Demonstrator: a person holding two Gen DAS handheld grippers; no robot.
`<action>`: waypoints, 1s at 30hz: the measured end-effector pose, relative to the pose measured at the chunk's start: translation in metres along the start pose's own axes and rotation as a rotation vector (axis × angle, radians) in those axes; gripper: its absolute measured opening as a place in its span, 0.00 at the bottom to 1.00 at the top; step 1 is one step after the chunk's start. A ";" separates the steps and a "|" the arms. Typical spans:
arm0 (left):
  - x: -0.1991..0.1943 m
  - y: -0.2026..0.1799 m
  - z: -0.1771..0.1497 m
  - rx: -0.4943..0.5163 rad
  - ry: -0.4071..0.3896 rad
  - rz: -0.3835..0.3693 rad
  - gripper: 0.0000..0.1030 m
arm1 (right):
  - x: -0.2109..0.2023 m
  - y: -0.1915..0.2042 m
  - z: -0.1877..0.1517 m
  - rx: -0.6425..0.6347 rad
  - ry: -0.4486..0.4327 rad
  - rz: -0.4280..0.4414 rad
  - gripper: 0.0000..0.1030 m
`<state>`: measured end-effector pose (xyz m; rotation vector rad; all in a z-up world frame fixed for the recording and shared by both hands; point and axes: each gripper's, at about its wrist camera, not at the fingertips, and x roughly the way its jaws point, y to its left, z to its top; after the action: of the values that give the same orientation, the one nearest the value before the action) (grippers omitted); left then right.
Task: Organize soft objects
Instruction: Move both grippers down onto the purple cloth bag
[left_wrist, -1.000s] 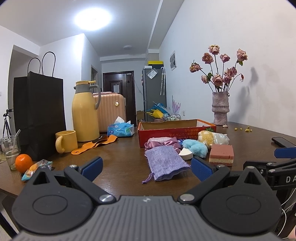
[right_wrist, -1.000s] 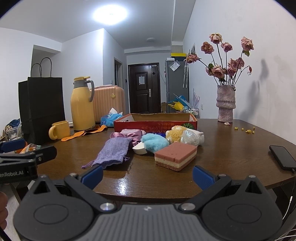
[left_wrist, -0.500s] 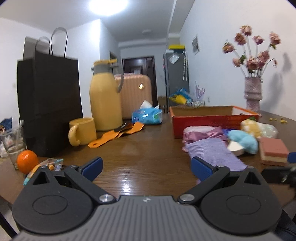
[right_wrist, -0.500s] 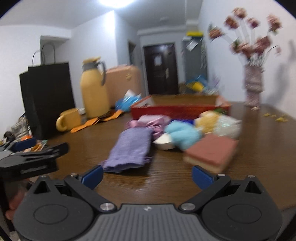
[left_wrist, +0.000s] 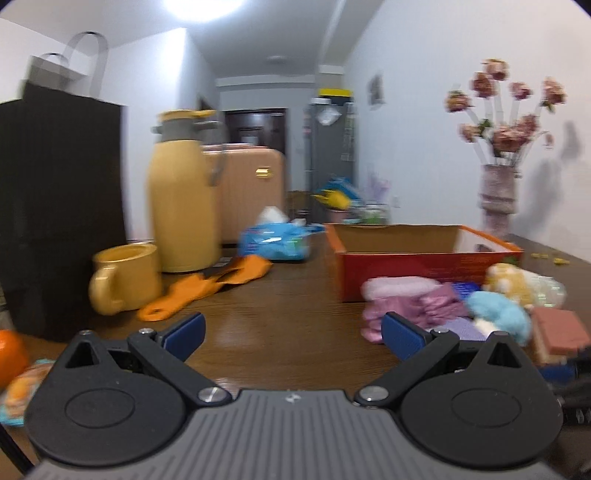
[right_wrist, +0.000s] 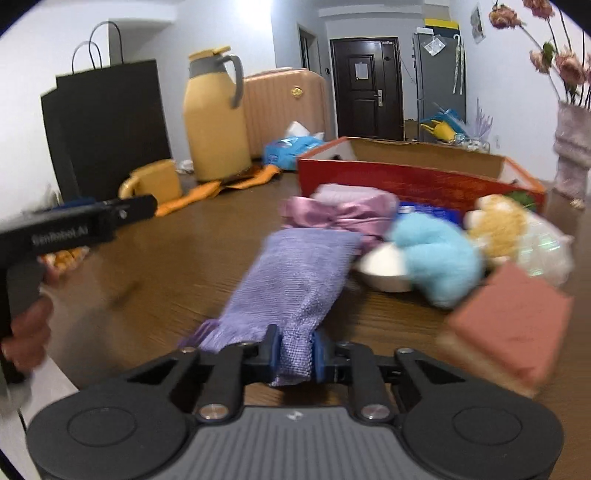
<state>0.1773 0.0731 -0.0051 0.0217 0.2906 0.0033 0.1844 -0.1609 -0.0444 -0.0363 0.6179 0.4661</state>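
Observation:
A purple knit pouch (right_wrist: 295, 273) lies on the brown table (right_wrist: 177, 258), its near end between the pads of my right gripper (right_wrist: 295, 352). The jaws are closing and the pads press the fabric. Behind the pouch sit a pink satin bag (right_wrist: 340, 214), a blue fluffy toy (right_wrist: 436, 254), a yellow plush (right_wrist: 498, 225) and a pink sponge block (right_wrist: 509, 321). An open red box (right_wrist: 406, 181) stands behind them. My left gripper (left_wrist: 293, 330) hovers open over bare table, left of the pile (left_wrist: 402, 302), with nothing between its fingers.
At the left stand a black paper bag (left_wrist: 59, 206), a yellow jug (left_wrist: 181, 199), a yellow mug (left_wrist: 125, 277), an orange strap (left_wrist: 207, 284) and a blue tissue pack (left_wrist: 273, 243). An orange (left_wrist: 9, 354) lies at the left edge. A flower vase (left_wrist: 496, 199) stands far right.
Both grippers moved in over the table. The right gripper tilted down and its wide-open jaws closed onto the near end of the purple pouch. The left gripper stayed open.

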 end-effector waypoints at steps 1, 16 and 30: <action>0.005 -0.007 0.001 0.008 0.007 -0.025 1.00 | -0.002 -0.009 0.002 0.000 0.001 -0.044 0.28; 0.085 -0.055 -0.002 -0.071 0.284 -0.437 0.60 | -0.042 -0.050 0.000 0.172 -0.130 -0.207 0.38; 0.023 -0.050 -0.012 -0.100 0.304 -0.379 0.07 | -0.062 -0.047 -0.027 0.203 -0.129 -0.171 0.38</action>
<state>0.1961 0.0235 -0.0247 -0.1342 0.5949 -0.3580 0.1453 -0.2336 -0.0364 0.1325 0.5276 0.2364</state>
